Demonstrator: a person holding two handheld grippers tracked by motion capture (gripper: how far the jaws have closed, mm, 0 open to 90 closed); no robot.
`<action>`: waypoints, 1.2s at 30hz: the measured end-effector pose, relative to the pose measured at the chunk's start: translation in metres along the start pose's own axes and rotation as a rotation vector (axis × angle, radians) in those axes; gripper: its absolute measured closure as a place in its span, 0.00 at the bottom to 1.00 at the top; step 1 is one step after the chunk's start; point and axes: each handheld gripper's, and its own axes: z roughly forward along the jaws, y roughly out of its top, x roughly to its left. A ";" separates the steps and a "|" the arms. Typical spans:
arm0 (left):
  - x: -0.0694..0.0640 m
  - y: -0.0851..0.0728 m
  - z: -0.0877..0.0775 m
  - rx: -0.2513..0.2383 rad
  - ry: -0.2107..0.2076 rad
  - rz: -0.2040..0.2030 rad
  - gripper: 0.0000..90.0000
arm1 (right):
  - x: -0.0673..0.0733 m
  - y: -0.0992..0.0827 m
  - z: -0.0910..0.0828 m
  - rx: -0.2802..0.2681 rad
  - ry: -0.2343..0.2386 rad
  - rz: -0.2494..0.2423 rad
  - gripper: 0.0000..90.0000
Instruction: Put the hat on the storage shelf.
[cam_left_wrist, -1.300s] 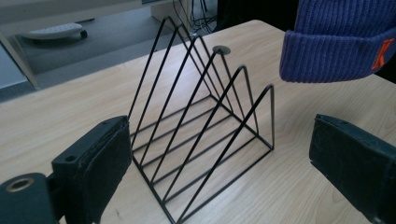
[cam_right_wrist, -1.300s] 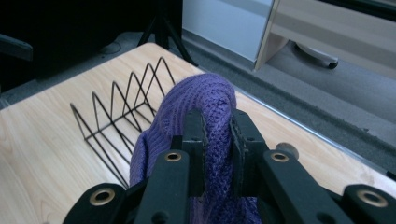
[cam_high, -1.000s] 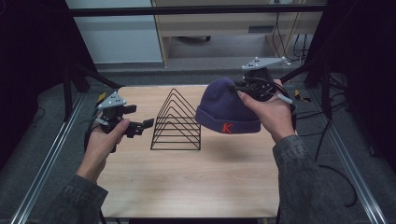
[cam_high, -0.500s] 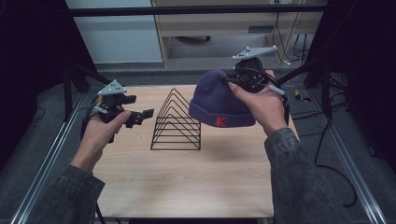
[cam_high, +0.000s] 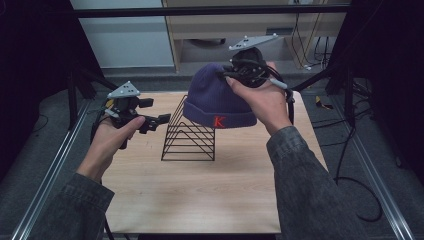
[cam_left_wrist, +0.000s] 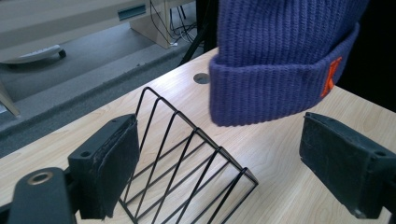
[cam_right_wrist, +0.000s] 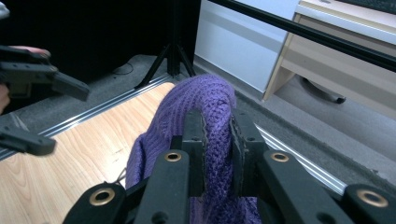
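Observation:
A purple knit beanie (cam_high: 215, 100) with an orange K on its cuff hangs in the air over a black wire rack (cam_high: 190, 135) that stands on the wooden table (cam_high: 200, 195). My right gripper (cam_high: 226, 75) is shut on the beanie's crown; the right gripper view shows the knit (cam_right_wrist: 201, 98) pinched between the pads (cam_right_wrist: 217, 135). To the left of the rack my left gripper (cam_high: 155, 111) is held open. Its jaws have just been closing a little with nothing between them. In the left gripper view the beanie's cuff (cam_left_wrist: 275, 60) hangs beyond the jaws (cam_left_wrist: 219, 168), above the rack (cam_left_wrist: 187, 163).
The wooden tabletop is bare in front of the rack. Metal rails (cam_high: 55, 165) run along both sides of it. Behind the table stand a white cabinet (cam_high: 120, 35) and a wooden desk (cam_high: 240, 30), and cables (cam_high: 350, 170) lie on the floor at the right.
My right gripper has carried the beanie up and to the left, from beside the rack to above it. The left gripper has risen slightly and stays beside the rack.

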 end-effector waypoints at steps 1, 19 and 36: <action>0.000 0.000 0.000 0.000 0.000 0.000 0.13 | 0.001 0.002 0.002 -0.001 0.003 -0.006 0.87; 0.002 -0.002 0.014 -0.007 -0.005 -0.002 0.12 | 0.024 0.019 0.013 -0.034 0.065 -0.016 0.87; 0.003 -0.007 0.029 0.026 -0.036 -0.005 0.55 | 0.036 0.023 0.026 -0.032 0.111 -0.028 0.87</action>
